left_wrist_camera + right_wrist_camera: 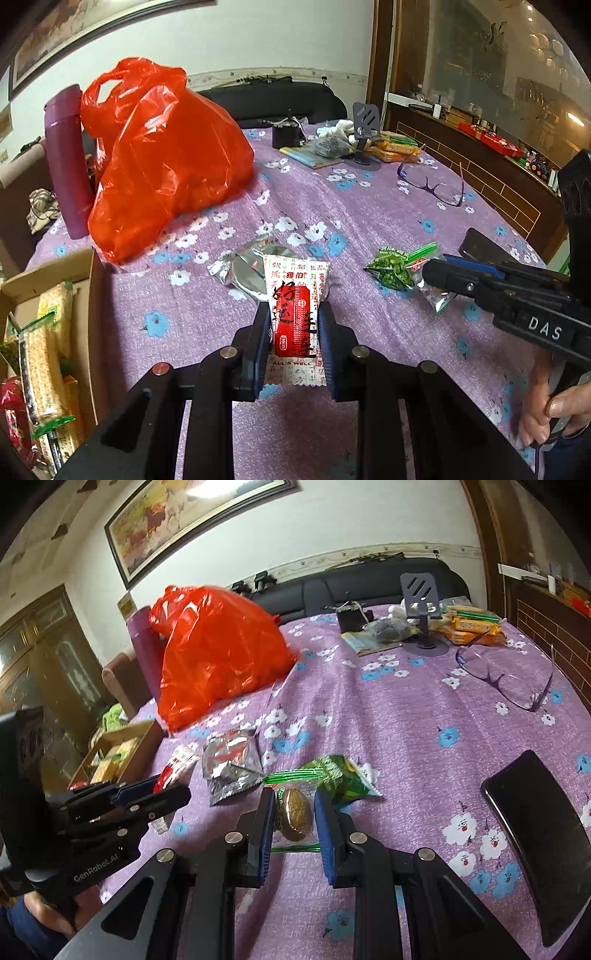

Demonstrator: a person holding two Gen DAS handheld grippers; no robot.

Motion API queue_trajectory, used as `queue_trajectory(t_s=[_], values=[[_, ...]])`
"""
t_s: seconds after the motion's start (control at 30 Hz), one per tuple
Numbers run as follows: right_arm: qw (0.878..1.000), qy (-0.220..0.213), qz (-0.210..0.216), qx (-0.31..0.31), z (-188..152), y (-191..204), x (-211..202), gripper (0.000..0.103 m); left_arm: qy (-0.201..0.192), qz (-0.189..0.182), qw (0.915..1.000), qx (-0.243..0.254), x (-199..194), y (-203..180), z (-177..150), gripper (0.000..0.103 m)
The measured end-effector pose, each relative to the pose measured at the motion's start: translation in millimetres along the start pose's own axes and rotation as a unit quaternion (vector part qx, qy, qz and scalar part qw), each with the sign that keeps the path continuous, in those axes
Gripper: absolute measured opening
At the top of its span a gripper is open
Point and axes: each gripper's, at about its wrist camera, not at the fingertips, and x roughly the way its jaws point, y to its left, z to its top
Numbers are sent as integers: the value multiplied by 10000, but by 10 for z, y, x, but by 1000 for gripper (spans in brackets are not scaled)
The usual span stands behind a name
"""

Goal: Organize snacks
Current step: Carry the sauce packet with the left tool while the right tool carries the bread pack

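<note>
My left gripper [294, 310] is shut on a red-and-white snack packet [293, 332], held just above the purple flowered tablecloth [369, 229]. In the right wrist view the same left gripper [173, 784] and its packet [179, 762] show at the left. My right gripper [293, 795] is shut on a clear, green-striped packet with a brown oval snack [293, 814] inside. It enters the left wrist view from the right as the right gripper [434, 264]. A silver foil packet [231, 768] and a green packet [338, 775] lie on the cloth between the two grippers.
A cardboard box [48, 280] with yellow snack packs stands off the table's left edge. A red plastic bag [162, 166] and a purple bottle [66, 162] stand at the back left. A black phone [535, 834] and glasses [509, 683] lie at right, a phone stand [421, 602] and more snacks at the back.
</note>
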Motion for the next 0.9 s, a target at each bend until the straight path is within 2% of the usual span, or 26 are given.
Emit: queue_trajectory(t_s=[0.1,0.2,0.33,0.4,0.6,0.9], values=[[9999,-66,-99,92,38,-14,-27,23,-123,65,9999,26,-58,-12,8,24],[9994,-137,-9,312,80,-4,-110,23,-206,39,9998,-61,-142,15,29,24],[9995,-199,4,265,63,176,-257,24,-360,6,9992,-148,-327,46,68,24],[9996,-199,28,177,35,310,-322,24,-444,-94,9987,-220,-460,68,72,24],[9991,-119,402,-22,-29,706,-398,24,-684,-94,9967,-417,-888,225,-33,24],[9941,82,969,-487,-190,1500,-287,24,-779,321,9924,-899,-1316,855,-393,24]])
